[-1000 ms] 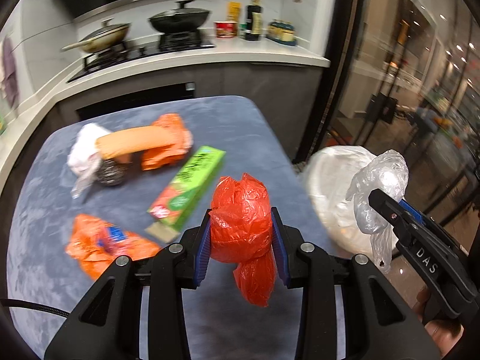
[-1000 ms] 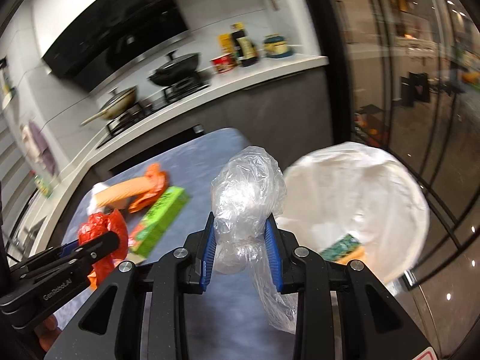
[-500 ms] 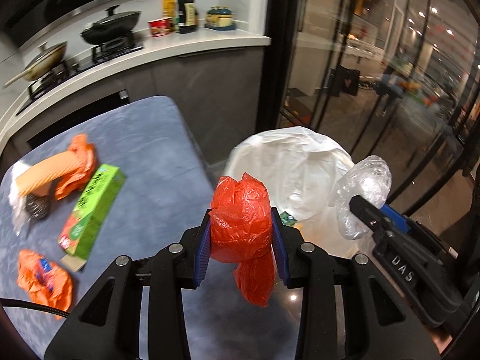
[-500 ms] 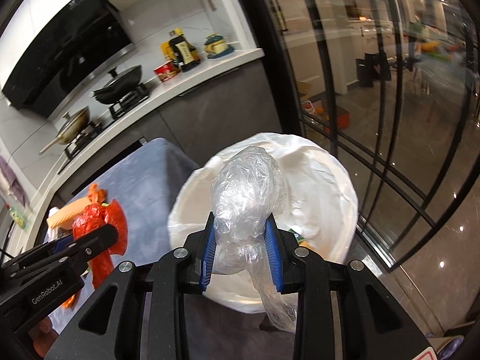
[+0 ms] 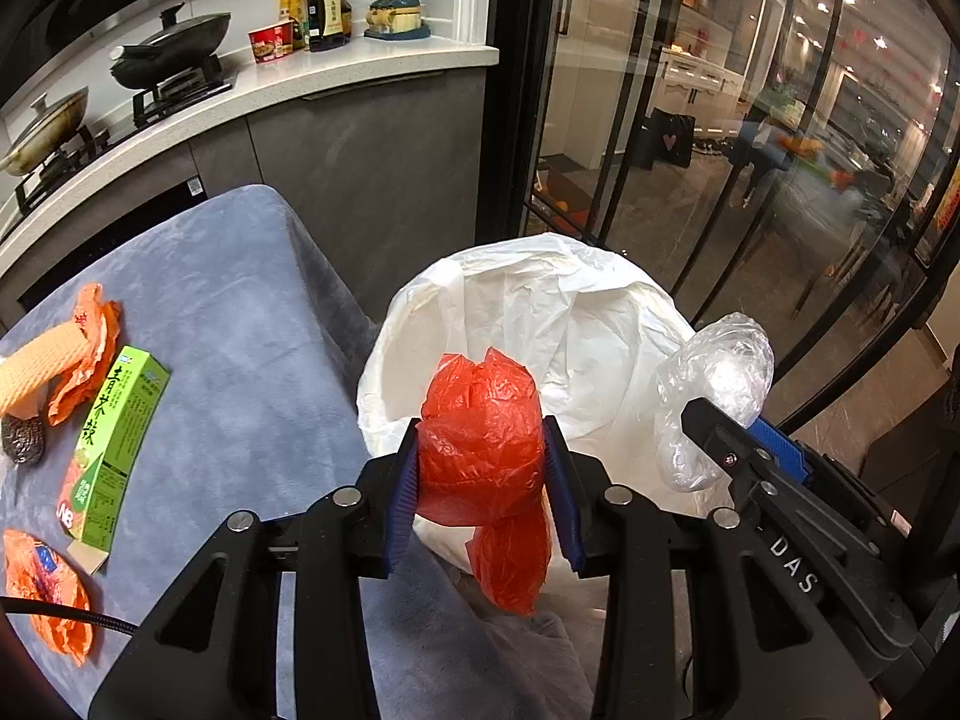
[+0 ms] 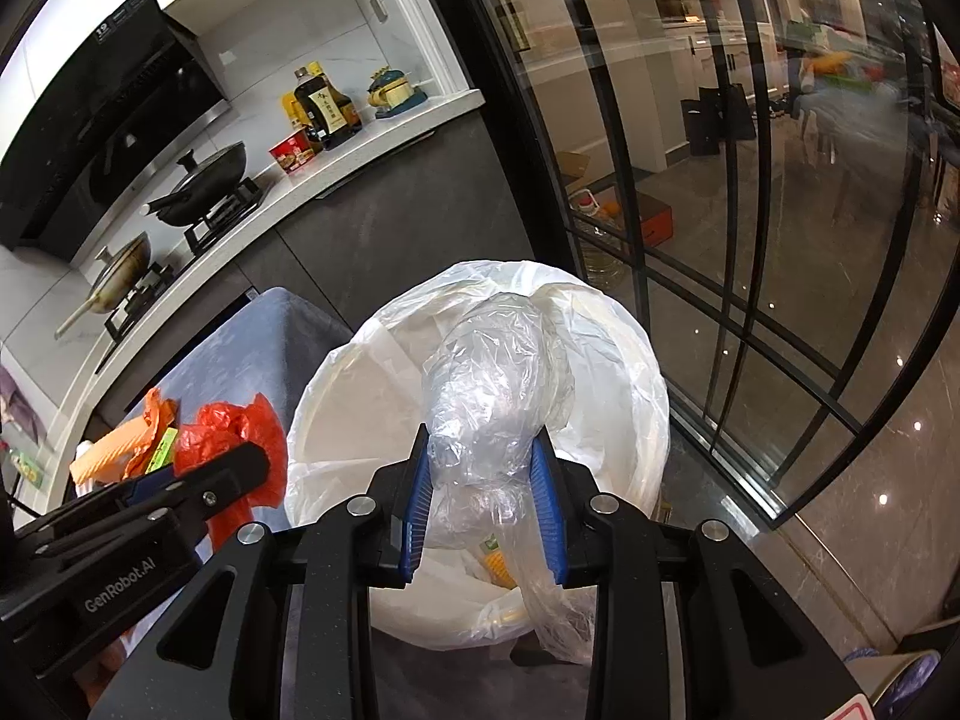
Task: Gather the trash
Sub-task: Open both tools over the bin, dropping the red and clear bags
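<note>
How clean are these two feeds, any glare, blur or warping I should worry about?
Left wrist view: red bag and white bin liner sharp; glass doors carry lamp reflections, the room behind smeared. Right wrist view: clear plastic bag sharp but low-contrast against the liner; strong fisheye bending of the door frames.

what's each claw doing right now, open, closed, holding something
Left claw: closed on the red plastic bag.
Right claw: closed on the clear plastic bag.
</note>
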Demonstrator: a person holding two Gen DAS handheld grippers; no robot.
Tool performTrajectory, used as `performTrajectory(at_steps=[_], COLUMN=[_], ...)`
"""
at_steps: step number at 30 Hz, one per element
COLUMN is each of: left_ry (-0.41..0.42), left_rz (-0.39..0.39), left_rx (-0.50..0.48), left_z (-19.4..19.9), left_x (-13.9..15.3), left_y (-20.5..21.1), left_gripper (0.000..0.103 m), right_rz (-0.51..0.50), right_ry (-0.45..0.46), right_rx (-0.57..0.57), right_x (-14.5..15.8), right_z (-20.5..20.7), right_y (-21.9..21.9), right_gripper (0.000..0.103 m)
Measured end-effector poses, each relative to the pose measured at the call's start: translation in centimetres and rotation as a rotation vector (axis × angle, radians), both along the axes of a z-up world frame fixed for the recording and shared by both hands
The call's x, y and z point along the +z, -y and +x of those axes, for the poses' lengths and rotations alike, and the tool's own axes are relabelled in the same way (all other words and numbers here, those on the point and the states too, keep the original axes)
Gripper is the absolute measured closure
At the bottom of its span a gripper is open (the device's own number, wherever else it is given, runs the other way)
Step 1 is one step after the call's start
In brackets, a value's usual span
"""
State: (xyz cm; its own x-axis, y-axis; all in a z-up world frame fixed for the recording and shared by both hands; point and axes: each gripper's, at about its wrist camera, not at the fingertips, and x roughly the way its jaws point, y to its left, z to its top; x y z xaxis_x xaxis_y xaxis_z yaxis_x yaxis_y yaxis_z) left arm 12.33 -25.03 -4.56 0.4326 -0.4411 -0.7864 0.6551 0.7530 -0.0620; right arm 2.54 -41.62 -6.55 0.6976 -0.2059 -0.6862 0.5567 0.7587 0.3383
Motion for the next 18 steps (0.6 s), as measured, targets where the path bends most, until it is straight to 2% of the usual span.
performTrajectory(at_steps=[9,13,18], left_ry=[0.004,0.012,0.012], left_rz=[-0.002,-0.008,-0.013], left_rx=[-0.003,0.006,0.017], left_z=[0.28,0.38,0.5], left_x=[0.06,0.19,0.31], left_y=[0.58,0.54,0.22], left_gripper=[0.061,0.045,0.042], right_rz=[0.001,-0.002,-0.009], right_ry=[0.007,0.016,0.022], right_rx=[-0.011,-0.017,-0.017], right_x=[0.1,0.3,0.44], right_z=[0.18,0.21,0.1], right_y=[0.51,0.64,0.39], right_gripper=[0.07,0.069,0.058])
